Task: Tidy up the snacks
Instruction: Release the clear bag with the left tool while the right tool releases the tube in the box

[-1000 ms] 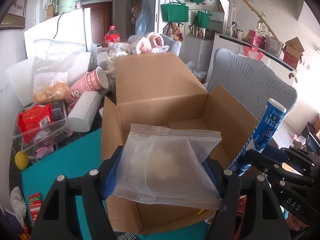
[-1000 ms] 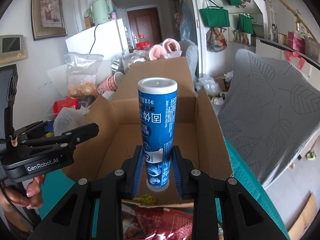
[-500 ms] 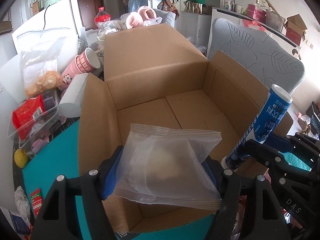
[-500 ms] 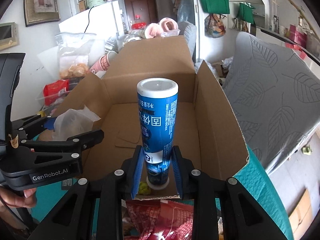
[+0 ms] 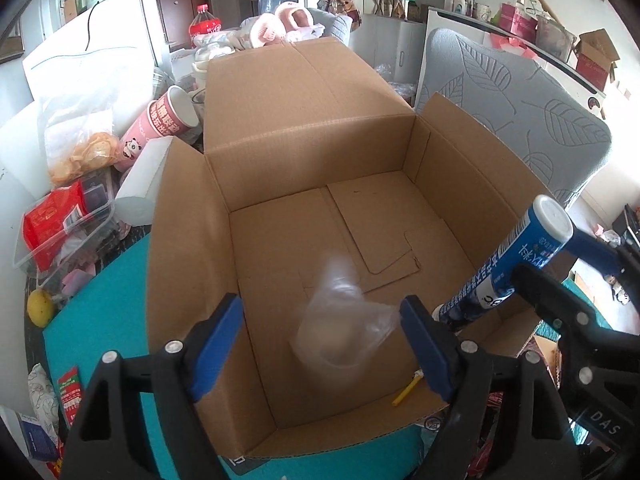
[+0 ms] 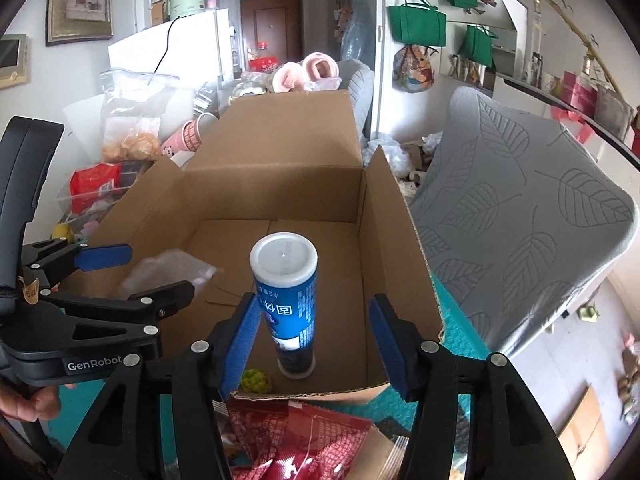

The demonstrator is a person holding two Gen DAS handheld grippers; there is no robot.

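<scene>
Left tongs (image 5: 320, 336) are tilting down over the box (image 5: 304, 152), just spreading, released; the blurred packet (image 5: 340, 332) is loose between them. Right tongs (image 6: 314, 344), likewise angled and just opening, are releasing the tube (image 6: 286, 292) inside the box

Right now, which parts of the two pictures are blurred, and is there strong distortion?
Left wrist view: the clear packet is smeared by motion blur, while the cardboard box stays sharp. Right wrist view: the same packet is blurred; the blue tube is crisp. Both views show fisheye bending and dark corners.
</scene>
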